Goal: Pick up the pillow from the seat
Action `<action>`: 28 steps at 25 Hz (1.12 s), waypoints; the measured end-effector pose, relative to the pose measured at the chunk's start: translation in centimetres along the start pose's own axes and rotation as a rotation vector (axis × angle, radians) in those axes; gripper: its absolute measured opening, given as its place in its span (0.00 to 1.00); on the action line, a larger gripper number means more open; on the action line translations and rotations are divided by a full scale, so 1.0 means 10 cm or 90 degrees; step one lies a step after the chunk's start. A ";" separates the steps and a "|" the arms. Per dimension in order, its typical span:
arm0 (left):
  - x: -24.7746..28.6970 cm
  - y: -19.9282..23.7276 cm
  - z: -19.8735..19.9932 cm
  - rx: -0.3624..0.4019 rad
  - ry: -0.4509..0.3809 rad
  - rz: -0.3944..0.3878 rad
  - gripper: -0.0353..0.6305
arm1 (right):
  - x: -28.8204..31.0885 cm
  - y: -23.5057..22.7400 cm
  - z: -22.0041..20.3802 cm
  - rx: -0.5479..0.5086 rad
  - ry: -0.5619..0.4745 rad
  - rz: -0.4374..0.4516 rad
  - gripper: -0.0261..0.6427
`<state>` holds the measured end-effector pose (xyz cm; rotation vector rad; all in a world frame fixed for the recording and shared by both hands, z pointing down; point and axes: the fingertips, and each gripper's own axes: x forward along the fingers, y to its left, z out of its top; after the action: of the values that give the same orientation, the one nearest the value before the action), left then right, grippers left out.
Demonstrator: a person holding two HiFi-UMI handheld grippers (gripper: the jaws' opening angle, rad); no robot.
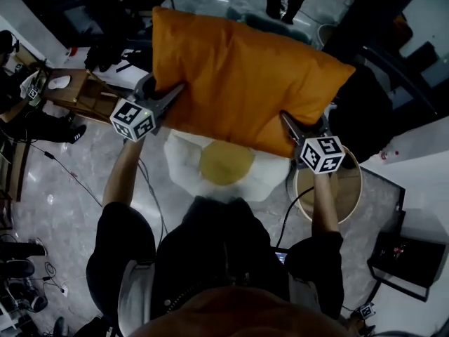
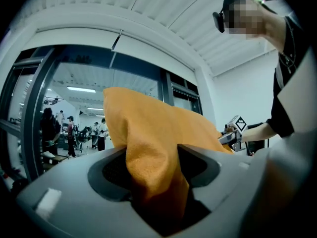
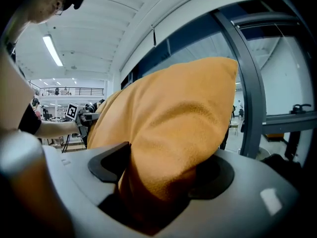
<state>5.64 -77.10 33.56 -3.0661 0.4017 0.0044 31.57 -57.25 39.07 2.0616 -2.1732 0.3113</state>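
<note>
- Orange rectangular fabric pillow (image 1: 242, 83): you hold it up over the seat, its long axis running left to right between your grippers.
- White-and-yellow egg-shaped seat cushion (image 1: 224, 168) lies beneath the pillow's near edge.
- Your left gripper (image 2: 153, 177) has its jaws clamped on the pillow's left edge.
- Your right gripper (image 3: 158, 182) pinches the near right corner.

place: lab-like open hall | signs: glass partition (image 2: 74, 83), ceiling strip light (image 3: 52, 49), floor cables (image 1: 70, 174), standing people (image 2: 49, 130)
</note>
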 end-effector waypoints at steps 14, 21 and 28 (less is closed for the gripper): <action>-0.34 -0.08 0.62 -0.025 -0.037 0.035 0.50 | -0.22 0.22 0.77 -0.098 -0.010 0.025 0.56; -0.37 -0.15 0.52 -0.037 -0.032 0.042 0.50 | -0.24 0.22 0.67 -0.101 0.005 0.029 0.53; -0.40 -0.17 0.53 -0.038 -0.031 0.039 0.50 | -0.26 0.24 0.65 -0.099 0.007 0.030 0.53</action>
<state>2.24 -74.14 28.40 -3.1038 0.5026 0.0947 29.68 -56.14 31.95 1.9240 -2.1675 0.1533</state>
